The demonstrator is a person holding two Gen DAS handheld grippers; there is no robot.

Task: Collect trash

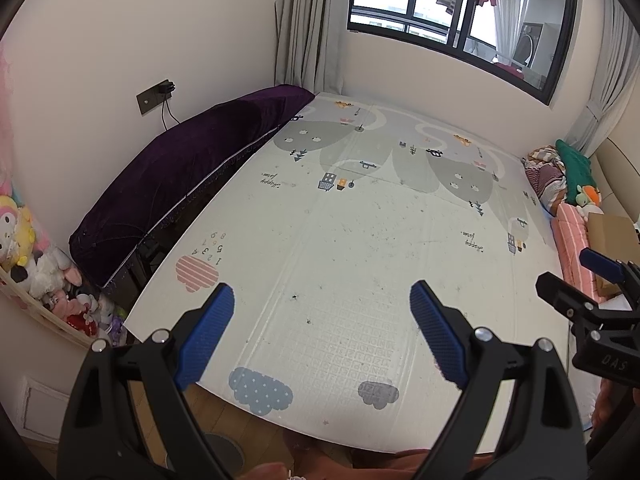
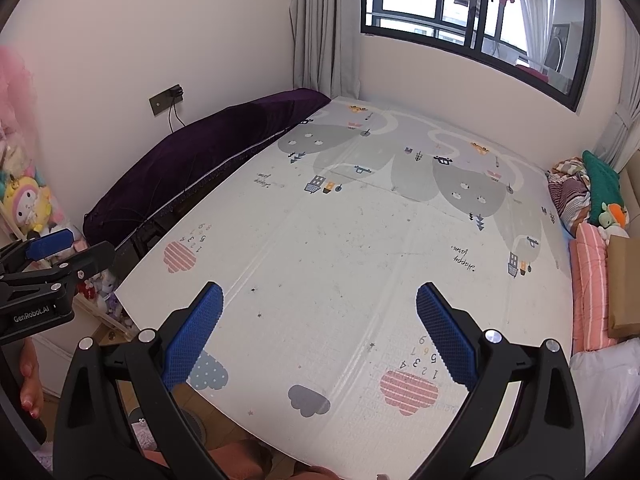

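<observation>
A pale play mat [image 1: 360, 240] [image 2: 340, 248] printed with clouds and numbers fills both views. Small dark bits of debris [image 1: 295, 297] [image 2: 253, 290] are scattered over it; no larger piece of trash shows. My left gripper [image 1: 322, 292] hovers over the mat's near edge, open, with nothing between its blue pads [image 1: 208, 332]. My right gripper [image 2: 320, 290] hangs beside it, also open and empty, blue pads [image 2: 444, 332] wide apart. Each gripper shows at the edge of the other's view: the right gripper [image 1: 564, 270] and the left gripper [image 2: 92, 242].
A long purple cushion [image 1: 180, 168] lies along the left wall under a socket [image 1: 154, 96]. Plush toys [image 1: 44, 272] pile at the left. Pink striped bedding [image 2: 588, 280], a cardboard box [image 2: 624, 280] and folded clothes [image 2: 572, 188] line the right. Wooden floor [image 2: 200, 400] shows below the mat.
</observation>
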